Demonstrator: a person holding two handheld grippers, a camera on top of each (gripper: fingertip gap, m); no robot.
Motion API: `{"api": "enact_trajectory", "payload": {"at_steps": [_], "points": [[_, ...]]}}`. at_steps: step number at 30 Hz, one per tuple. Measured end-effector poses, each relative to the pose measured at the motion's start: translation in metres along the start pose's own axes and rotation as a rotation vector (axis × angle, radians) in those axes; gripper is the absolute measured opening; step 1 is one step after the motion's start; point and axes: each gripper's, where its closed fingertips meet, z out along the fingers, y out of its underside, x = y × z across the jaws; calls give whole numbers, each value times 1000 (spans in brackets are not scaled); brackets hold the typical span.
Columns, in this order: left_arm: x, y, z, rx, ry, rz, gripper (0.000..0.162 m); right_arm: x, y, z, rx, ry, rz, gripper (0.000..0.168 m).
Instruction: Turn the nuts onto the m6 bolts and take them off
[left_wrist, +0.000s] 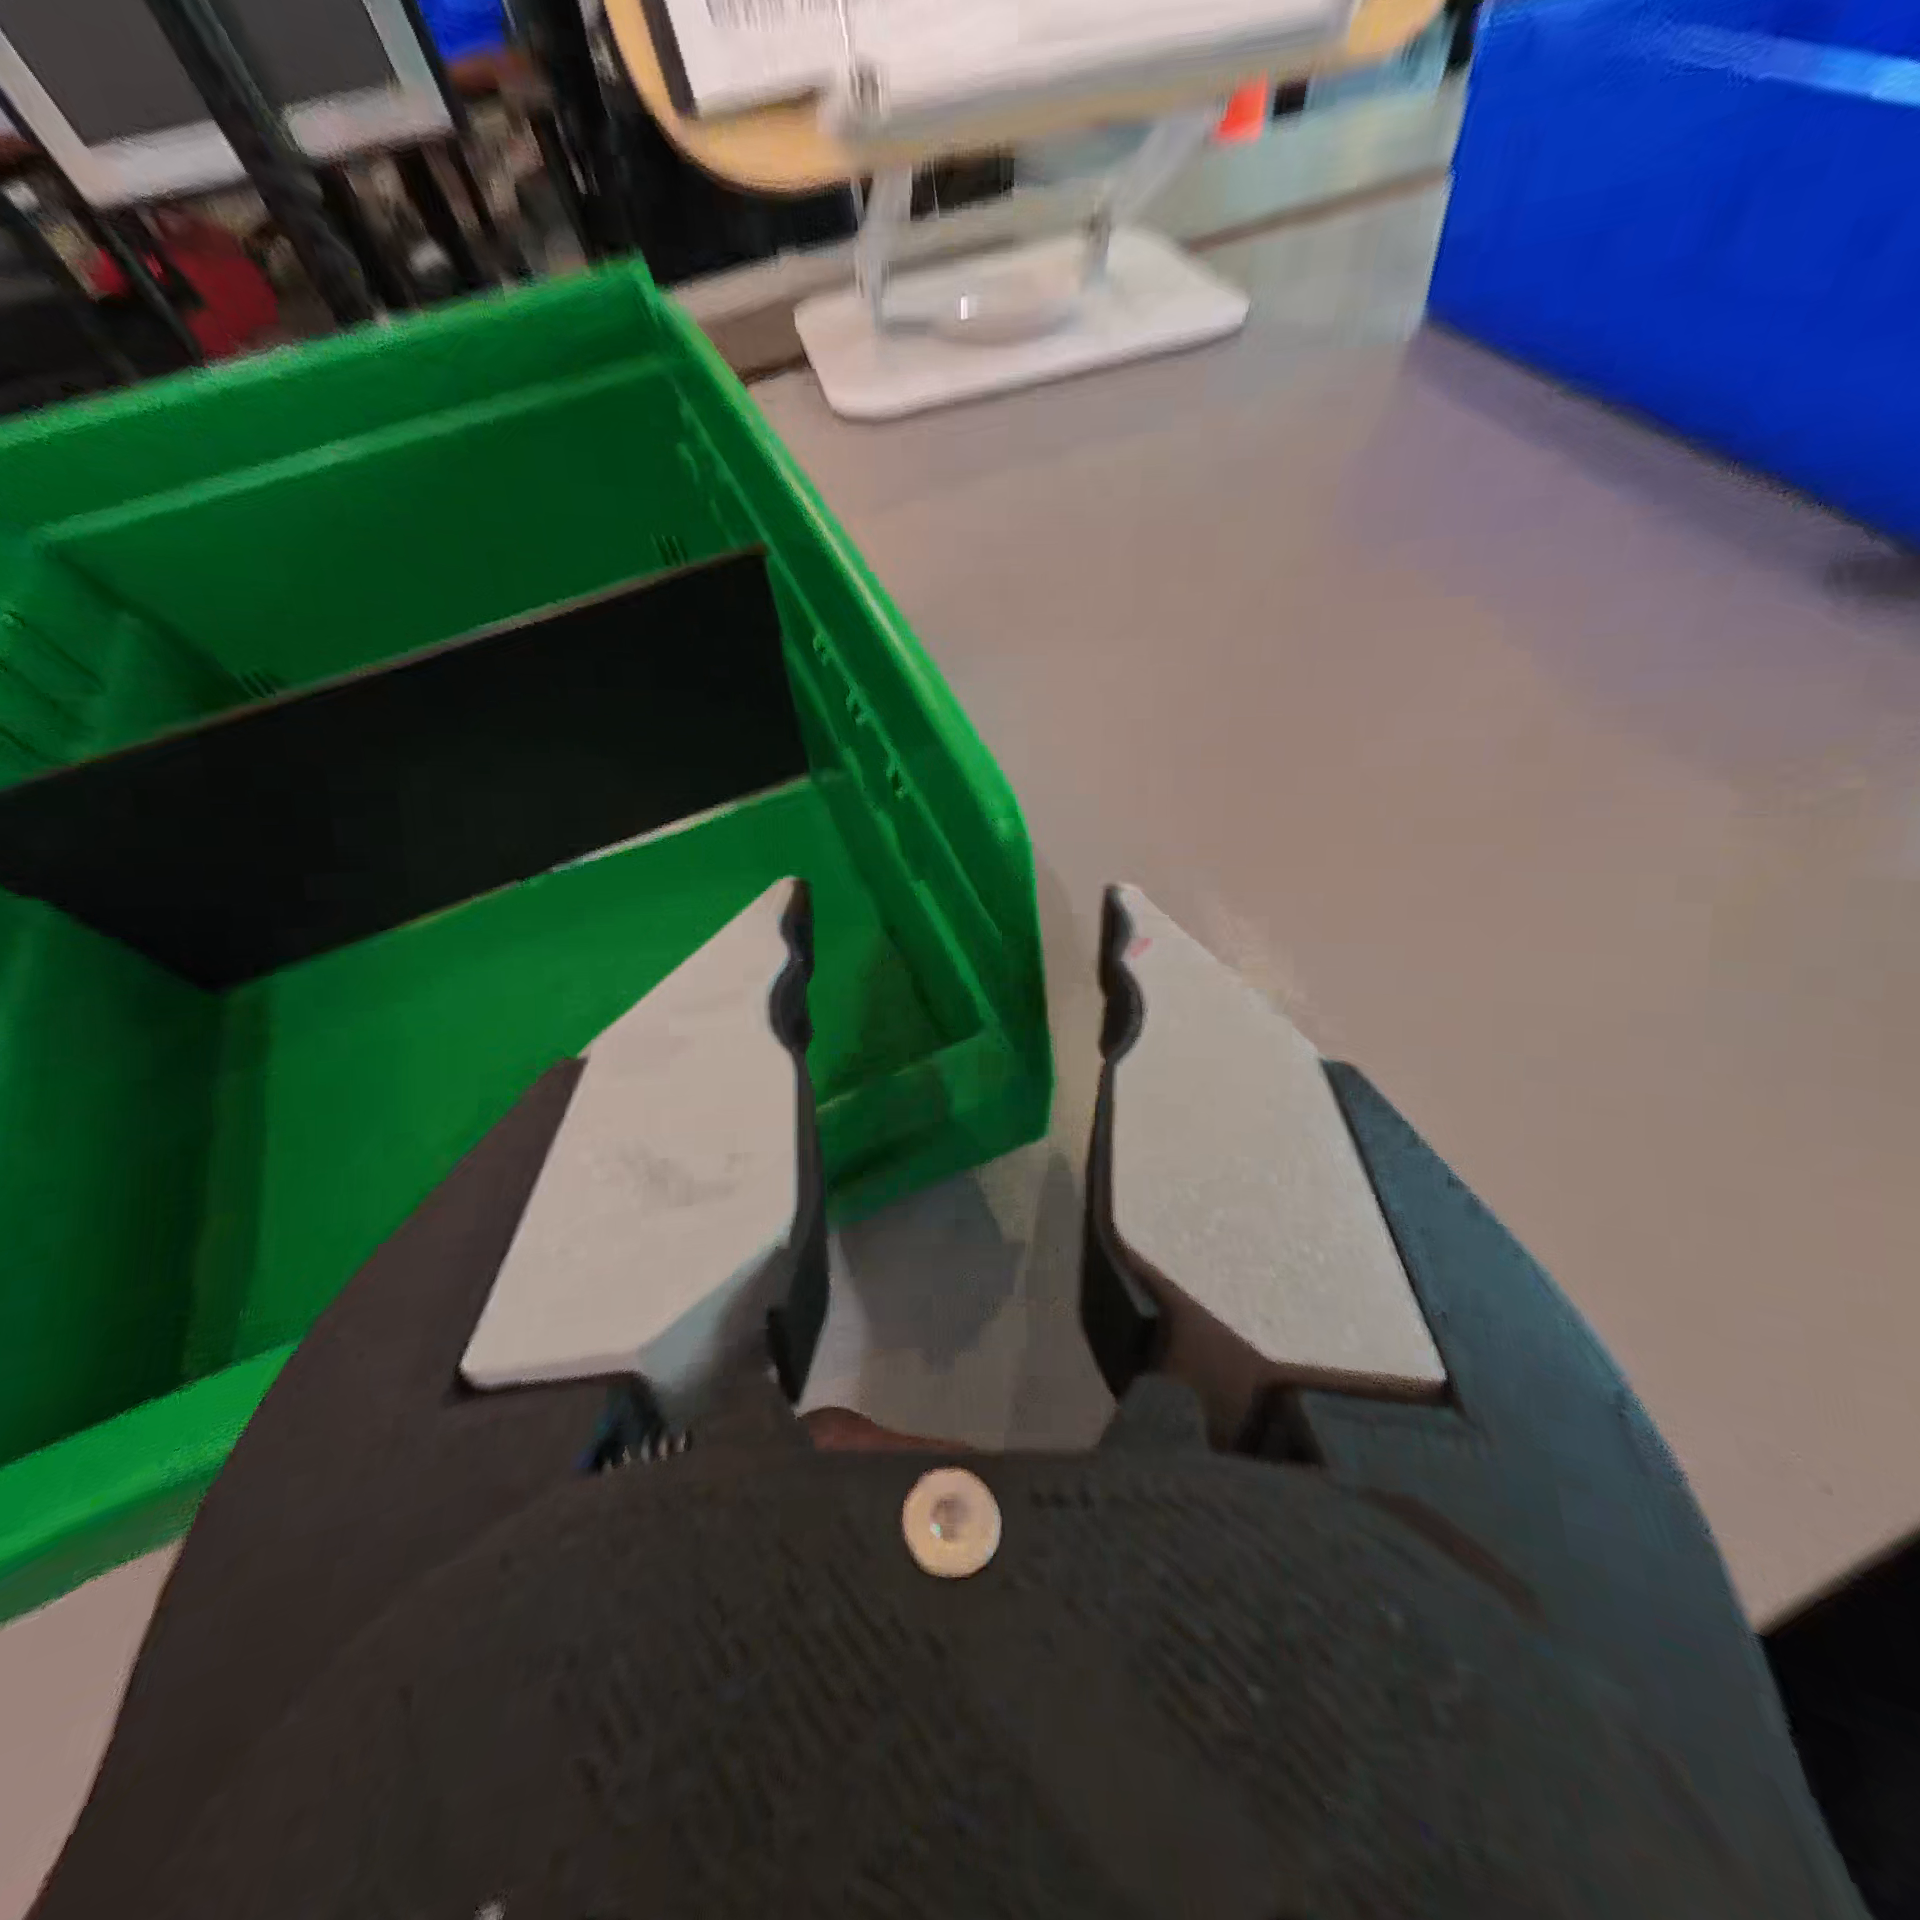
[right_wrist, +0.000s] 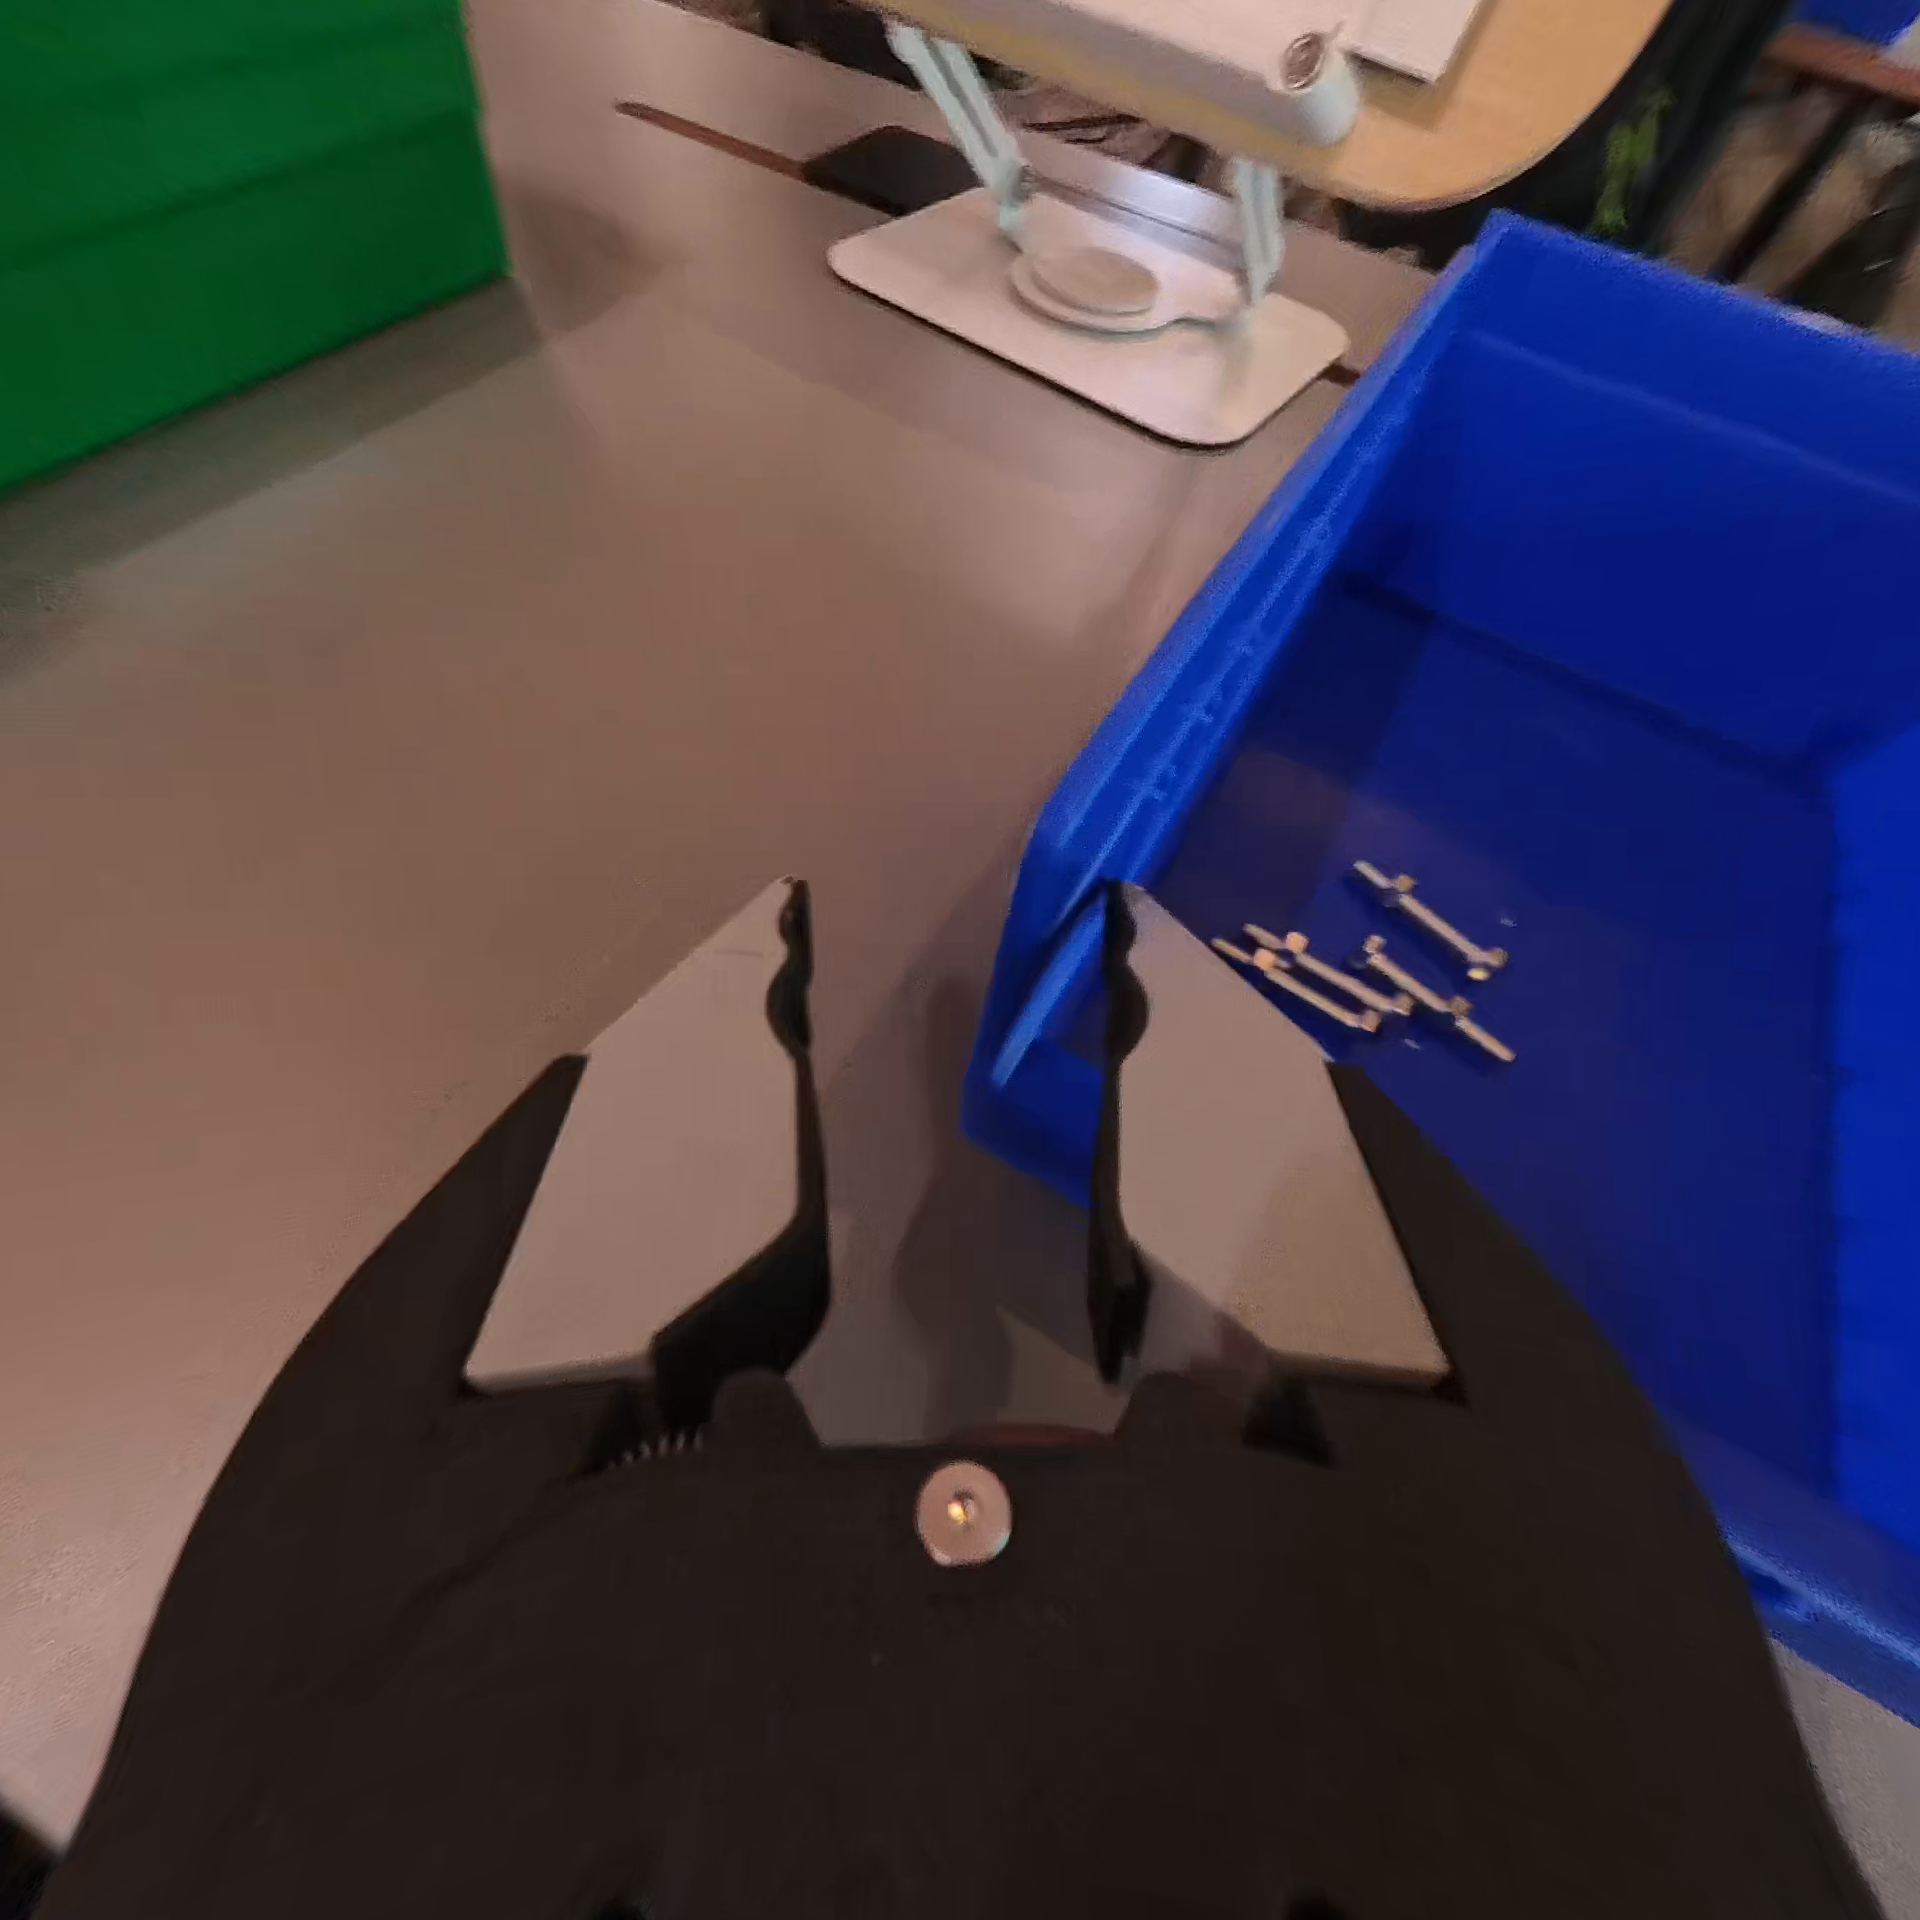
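Left wrist view: the left gripper (left_wrist: 954, 914) hangs with fingers wide and empty over the near corner of the green bin (left_wrist: 914, 727); no nuts show inside.

Right wrist view: the right gripper (right_wrist: 954, 909), fingers also wide and empty, sits at the blue bin (right_wrist: 1195, 769); the bolts (right_wrist: 1371, 971) lie just right of its fingers, slanting down-right, so this hand is nearer.
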Motion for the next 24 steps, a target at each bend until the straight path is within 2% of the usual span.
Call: {"api": "enact_trajectory", "payload": {"at_steps": [2, 3, 6, 9, 11, 15, 19, 24], "points": [[1, 1, 10, -12, -3, 44, 15, 12, 3, 1, -33, 84, -32, 27], [-4, 1, 11, -24, -41, 70, 12, 16, 4, -2, -43, 106, -45, 13], [-30, -2, -4, -2, -168, 178, 3, 19, 11, -17, -55, 99, -49, 11], [-50, -11, -29, 103, -137, 94, 0, 17, 15, -36, -36, 87, -36, 7], [-59, -20, -49, 151, -162, 118, 1, 5, 17, -47, -21, 50, -20, 7], [-65, -39, -87, 204, -237, 179, 1, -48, 17, -58, -17, -36, -56, 9], [-65, -58, -125, 317, -202, 146, 2, -114, 3, -49, -10, -118, -112, 12], [-61, -91, -176, 438, -225, 165, 2, -208, -25, -15, 5, -231, -162, 14]]}}
